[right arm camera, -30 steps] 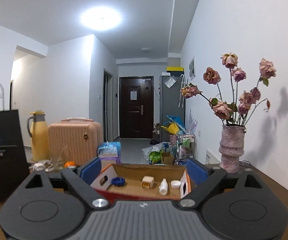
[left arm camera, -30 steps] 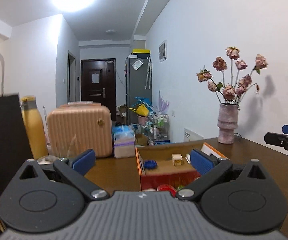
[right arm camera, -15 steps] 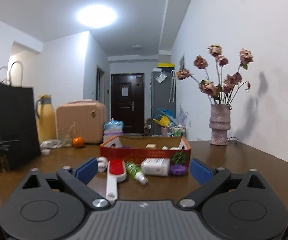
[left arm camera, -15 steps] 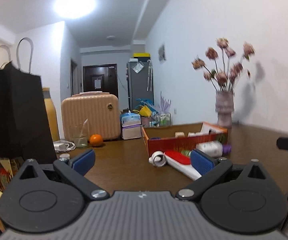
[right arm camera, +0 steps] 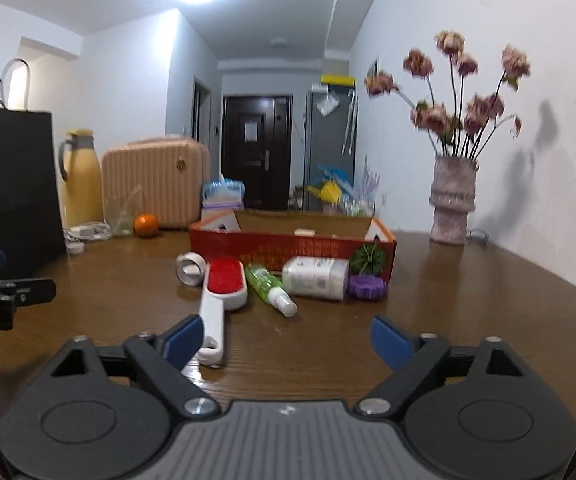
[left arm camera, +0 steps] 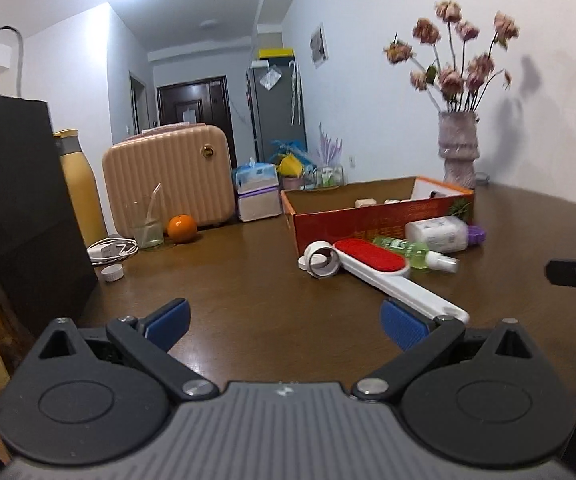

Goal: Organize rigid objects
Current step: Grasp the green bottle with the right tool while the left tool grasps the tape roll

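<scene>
Left gripper (left arm camera: 284,323) hangs low over the brown wooden worktop (left arm camera: 228,280), jaws spread wide, nothing between them. Right gripper (right arm camera: 286,336) is also low over the worktop, jaws wide but closing, nothing pinched; the handle end of the white lint brush with red pad (right arm camera: 224,292) lies just beside its left fingertip (right arm camera: 182,338) (touching or not, cannot tell).

Task things sit in a row just in front of the open red cardboard box (right arm camera: 291,246): small white tape ring (right arm camera: 190,268), the lint brush, green clear spray bottle with white cap (right arm camera: 270,288) lying on its side, white plastic jar (right arm camera: 315,278) on its side, purple round lid-like piece (right arm camera: 365,286) at the right end. A few small pale items are inside the box (too small to name).

Far left of the worktop: black paper bag (right arm camera: 12,184), yellow thermos jug (right arm camera: 80,176), peach ribbed hard case (right arm camera: 156,182), clear glass (left arm camera: 146,224), orange (left arm camera: 182,229), white cable bundle (left arm camera: 112,249), small white cap (left arm camera: 112,273). Mauve vase with dried pink roses (right arm camera: 452,200) stands at the far right, well apart from the box.
</scene>
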